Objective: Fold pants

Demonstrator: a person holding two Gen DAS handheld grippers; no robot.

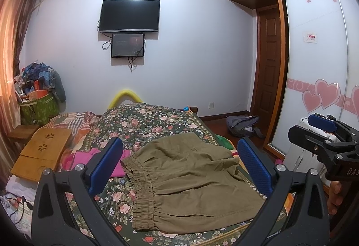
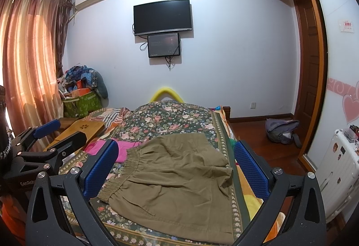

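Olive-green shorts with an elastic waistband on the left lie flat on the floral bedspread; they also show in the right wrist view. My left gripper is open and empty above the shorts, blue pads wide apart. My right gripper is open and empty, also above the shorts. The right gripper shows at the right edge of the left wrist view. The left gripper shows at the left edge of the right wrist view.
A pink garment lies left of the shorts. A wooden lap tray sits on the bed's left side. A grey backpack lies on the floor to the right. A white suitcase stands by the wardrobe.
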